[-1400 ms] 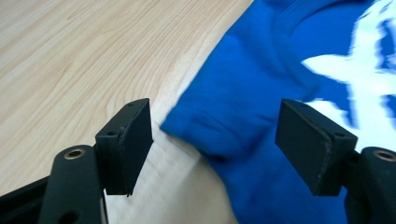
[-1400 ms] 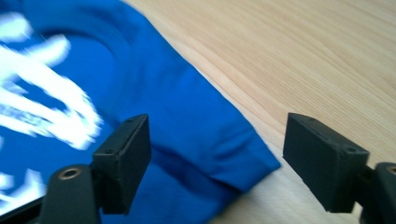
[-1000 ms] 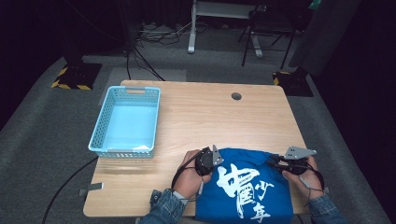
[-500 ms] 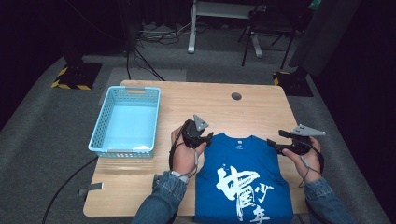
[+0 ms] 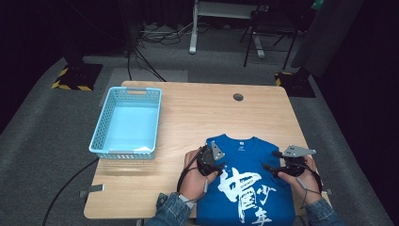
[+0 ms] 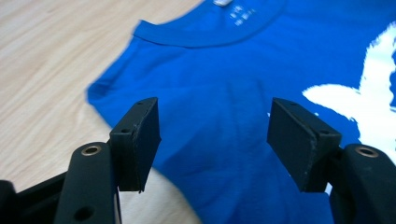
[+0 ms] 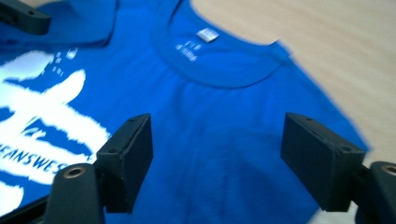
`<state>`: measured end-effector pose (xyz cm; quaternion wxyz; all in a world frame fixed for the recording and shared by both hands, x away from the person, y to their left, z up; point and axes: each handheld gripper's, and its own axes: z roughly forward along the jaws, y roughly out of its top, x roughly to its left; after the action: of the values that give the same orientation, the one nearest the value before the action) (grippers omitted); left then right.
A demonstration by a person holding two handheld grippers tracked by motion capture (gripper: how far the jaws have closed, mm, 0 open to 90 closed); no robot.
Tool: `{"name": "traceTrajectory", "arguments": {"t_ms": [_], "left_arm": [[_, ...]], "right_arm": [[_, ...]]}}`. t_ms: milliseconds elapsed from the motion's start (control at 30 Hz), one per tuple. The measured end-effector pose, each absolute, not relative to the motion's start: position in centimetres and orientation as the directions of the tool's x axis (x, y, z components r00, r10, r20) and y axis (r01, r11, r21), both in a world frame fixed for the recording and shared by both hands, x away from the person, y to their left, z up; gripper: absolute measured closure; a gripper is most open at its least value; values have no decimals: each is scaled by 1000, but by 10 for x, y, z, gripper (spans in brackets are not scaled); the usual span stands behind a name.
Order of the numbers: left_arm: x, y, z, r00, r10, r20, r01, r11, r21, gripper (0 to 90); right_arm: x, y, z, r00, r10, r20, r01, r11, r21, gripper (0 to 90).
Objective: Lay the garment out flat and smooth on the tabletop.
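My blue T-shirt (image 5: 247, 181) lies flat at the desk's (image 5: 197, 113) five o'clock. My left tongs (image 6: 212, 140) and right tongs (image 7: 217, 158) gape wide above its shoulders, gripping nothing. From above, a light-blue basket (image 5: 126, 123) sits at nine o'clock; the right gripper view alone shows the neck label (image 7: 207, 35).

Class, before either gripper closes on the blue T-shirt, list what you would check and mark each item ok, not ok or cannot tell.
1. Left gripper jaws apart: ok.
2. Right gripper jaws apart: ok.
3. T-shirt lies flat, print up, collar away from the person: ok.
4. Each gripper above its own shoulder of the shirt: ok.
5. Basket holds nothing large: ok; a pale item at its near edge: cannot tell.
6. Shirt hem fully on the table: cannot tell.
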<state>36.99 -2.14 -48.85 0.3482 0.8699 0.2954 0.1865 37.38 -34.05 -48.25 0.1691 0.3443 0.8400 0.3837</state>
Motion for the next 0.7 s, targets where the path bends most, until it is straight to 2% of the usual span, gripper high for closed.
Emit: {"name": "traceTrajectory", "arguments": {"t_ms": [67, 100, 167, 233, 300, 333, 400, 567, 700], "left_arm": [[370, -27, -493, 774, 625, 99, 378, -582, 720, 347], [372, -29, -495, 786, 613, 81, 377, -578, 724, 377], [375, -33, -499, 788, 611, 71, 382, -577, 722, 483], [378, -34, -500, 796, 604, 33, 396, -562, 726, 583], [377, -35, -499, 794, 604, 67, 380, -579, 721, 720], [376, -35, -499, 789, 608, 90, 374, -591, 715, 819], [376, -34, -497, 776, 624, 86, 391, -585, 711, 863], [375, -16, -483, 744, 663, 86, 393, -537, 747, 868], [371, 15, -468, 695, 711, 103, 400, -502, 767, 868]], "right_arm": [[374, -336, -488, -719, 695, -12, 453, 482, 750, 292], [375, -335, -491, -724, 690, -4, 456, 484, 747, 335], [380, -335, -497, -738, 674, 33, 475, 484, 735, 485], [383, -336, -499, -724, 690, 23, 472, 471, 745, 609], [384, -337, -498, -716, 698, -1, 472, 485, 736, 693], [383, -337, -498, -710, 704, -13, 469, 487, 736, 757], [382, -337, -497, -706, 707, -42, 462, 504, 730, 863], [377, -346, -492, -683, 730, -29, 465, 465, 754, 874], [370, -369, -479, -647, 762, -12, 465, 407, 786, 874]]}}
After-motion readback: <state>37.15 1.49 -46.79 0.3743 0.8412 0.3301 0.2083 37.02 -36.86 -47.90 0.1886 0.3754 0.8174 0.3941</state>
